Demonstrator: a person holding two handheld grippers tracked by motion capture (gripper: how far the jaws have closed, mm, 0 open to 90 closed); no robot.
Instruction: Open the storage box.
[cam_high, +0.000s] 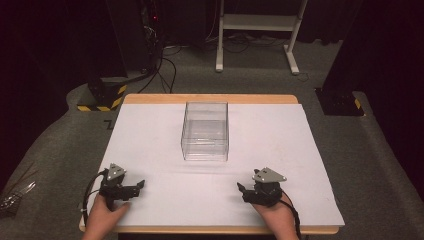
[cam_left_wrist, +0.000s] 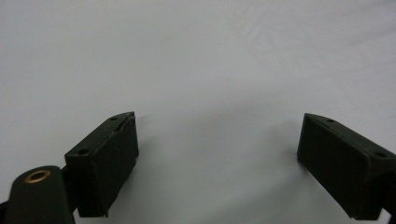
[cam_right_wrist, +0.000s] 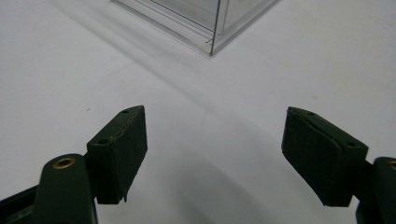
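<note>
From the high view we note a clear plastic box (cam_high: 205, 131) standing upright on the white sheet (cam_high: 150, 135) that covers the wooden table (cam_high: 210, 98). The box sits near the middle of the sheet, a little toward the far edge, open at the top so far as we can tell.

The left gripper (cam_high: 134, 188) rests near the front left corner of the sheet, held by the person's left hand (cam_high: 102, 215), its jaws pointing to the right across the table. The box lies well apart from it, ahead and to its right. In the left gripper view we see its jaws spread wide with nothing between them, bare white sheet beyond.

The right gripper (cam_high: 241, 189) rests near the front edge on the right side, held by the right hand (cam_high: 276, 217), its jaws pointing left. The box lies ahead and to its left, nearer to it than to the left gripper, but apart. In the right gripper view its jaws also stand wide apart and empty, and a lower corner of the box (cam_right_wrist: 212, 28) appears at the top of the frame, beyond the gap.

Grey carpet (cam_high: 65, 130) surrounds the table.
</note>
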